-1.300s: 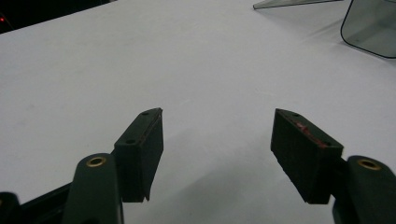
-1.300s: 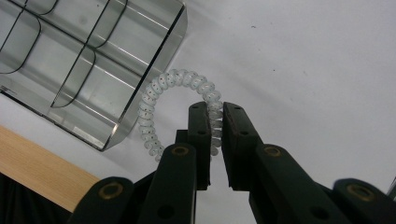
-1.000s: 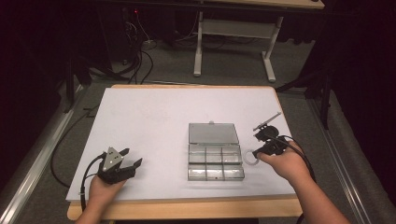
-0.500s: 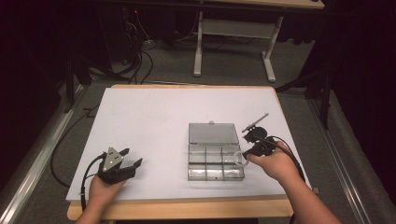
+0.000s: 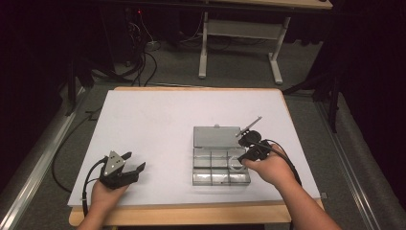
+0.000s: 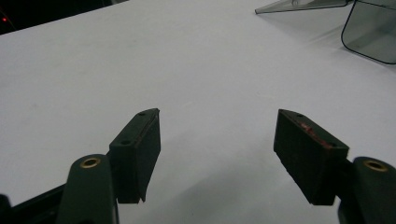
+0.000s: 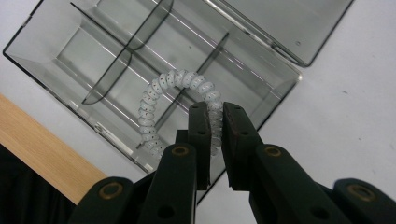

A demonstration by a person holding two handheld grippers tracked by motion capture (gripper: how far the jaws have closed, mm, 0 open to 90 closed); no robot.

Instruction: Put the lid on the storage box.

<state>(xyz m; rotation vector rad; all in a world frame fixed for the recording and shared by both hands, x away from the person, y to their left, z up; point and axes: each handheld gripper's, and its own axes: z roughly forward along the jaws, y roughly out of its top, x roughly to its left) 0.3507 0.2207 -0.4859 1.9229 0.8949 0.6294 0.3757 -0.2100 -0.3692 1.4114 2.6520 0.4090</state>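
We are gripping a white coil [image 7: 175, 100] in the right gripper [image 7: 214, 114], its jaws clenched on one end of the ring at the centre of the right gripper view. The coil is hanging over the clear box [image 7: 93, 56], arching across the dividers in the middle of that frame, with the hinged lid [image 7: 299, 23] lying open at the upper right. In the high view, the right gripper [image 5: 245, 160] is sitting at the box's [image 5: 210, 178] right edge, right of centre in the frame, and the coil [image 5: 234, 164] is showing as a pale loop over the right-hand compartments. Our left gripper [image 5: 133, 168] is resting on the white bench [image 5: 158, 120] at the lower left, well apart from the box. In the left gripper view its jaws are standing wide and released, with bare bench [image 6: 187, 70] between them.
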